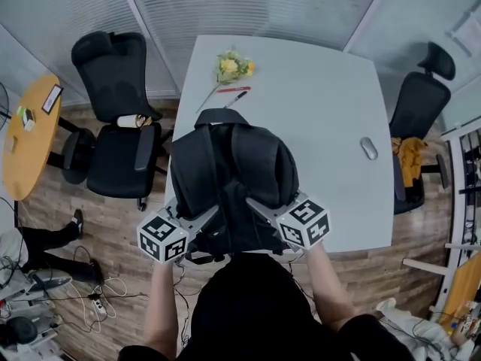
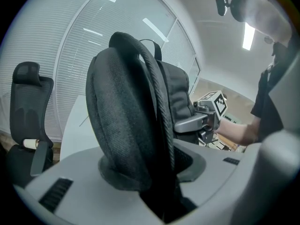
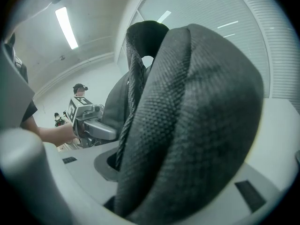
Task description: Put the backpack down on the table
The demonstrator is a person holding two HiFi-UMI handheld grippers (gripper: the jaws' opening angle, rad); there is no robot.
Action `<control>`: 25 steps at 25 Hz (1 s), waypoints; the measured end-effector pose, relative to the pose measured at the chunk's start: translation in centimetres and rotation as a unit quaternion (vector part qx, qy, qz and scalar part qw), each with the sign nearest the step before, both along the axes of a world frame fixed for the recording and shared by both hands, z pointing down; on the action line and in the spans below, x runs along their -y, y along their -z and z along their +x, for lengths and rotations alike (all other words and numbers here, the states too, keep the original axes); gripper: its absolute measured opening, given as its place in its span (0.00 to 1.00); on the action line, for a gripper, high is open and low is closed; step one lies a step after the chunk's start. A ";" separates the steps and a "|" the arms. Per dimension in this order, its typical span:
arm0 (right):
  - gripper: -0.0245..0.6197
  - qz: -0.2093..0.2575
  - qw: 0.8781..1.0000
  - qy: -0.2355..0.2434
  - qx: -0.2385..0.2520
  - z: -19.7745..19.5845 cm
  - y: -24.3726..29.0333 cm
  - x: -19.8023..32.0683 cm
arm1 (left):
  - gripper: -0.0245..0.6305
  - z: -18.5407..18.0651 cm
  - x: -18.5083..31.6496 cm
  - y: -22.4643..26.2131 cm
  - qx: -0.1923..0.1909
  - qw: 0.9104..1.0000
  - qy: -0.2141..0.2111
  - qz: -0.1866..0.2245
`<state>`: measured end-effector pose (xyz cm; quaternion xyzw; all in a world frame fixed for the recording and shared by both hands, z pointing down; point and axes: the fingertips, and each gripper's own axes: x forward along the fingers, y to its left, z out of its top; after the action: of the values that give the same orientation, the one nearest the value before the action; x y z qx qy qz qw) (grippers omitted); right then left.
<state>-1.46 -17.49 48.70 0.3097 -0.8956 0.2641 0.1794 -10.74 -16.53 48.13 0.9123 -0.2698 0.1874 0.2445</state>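
A black backpack (image 1: 229, 171) stands upright over the near edge of the white table (image 1: 323, 89), its back panel and straps facing me. I cannot tell if its base touches the table. My left gripper (image 1: 201, 218) is shut on the left padded shoulder strap (image 2: 122, 125), which fills the gap between the jaws of the left gripper (image 2: 154, 172). My right gripper (image 1: 261, 207) is shut on the right shoulder strap (image 3: 197, 116), which is wedged between the jaws of the right gripper (image 3: 140, 191). Each gripper view shows the other gripper beyond the pack.
On the far part of the table lie yellow flowers (image 1: 233, 68), a red pen (image 1: 233, 89) and a black pen (image 1: 235, 98); a grey mouse (image 1: 368, 148) sits at the right. Black office chairs (image 1: 116, 126) (image 1: 417, 111) flank the table. A round wooden table (image 1: 26, 138) stands at the left.
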 end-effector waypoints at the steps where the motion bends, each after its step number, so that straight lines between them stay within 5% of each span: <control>1: 0.38 -0.001 1.000 0.001 0.002 0.1 -0.2 0.3 | 0.27 0.1 0.3 -0.2 0.003 1.000 0.001 -0.002; 25: 0.40 -0.055 0.998 0.017 0.021 1.2 -6.2 7.8 | 0.30 0.6 7.9 -5.6 0.058 0.997 0.048 -0.033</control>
<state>-0.23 -25.33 54.90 0.2784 -0.8885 0.3166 0.1814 -10.12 -24.43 53.76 0.8775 -0.3206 0.2370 0.2666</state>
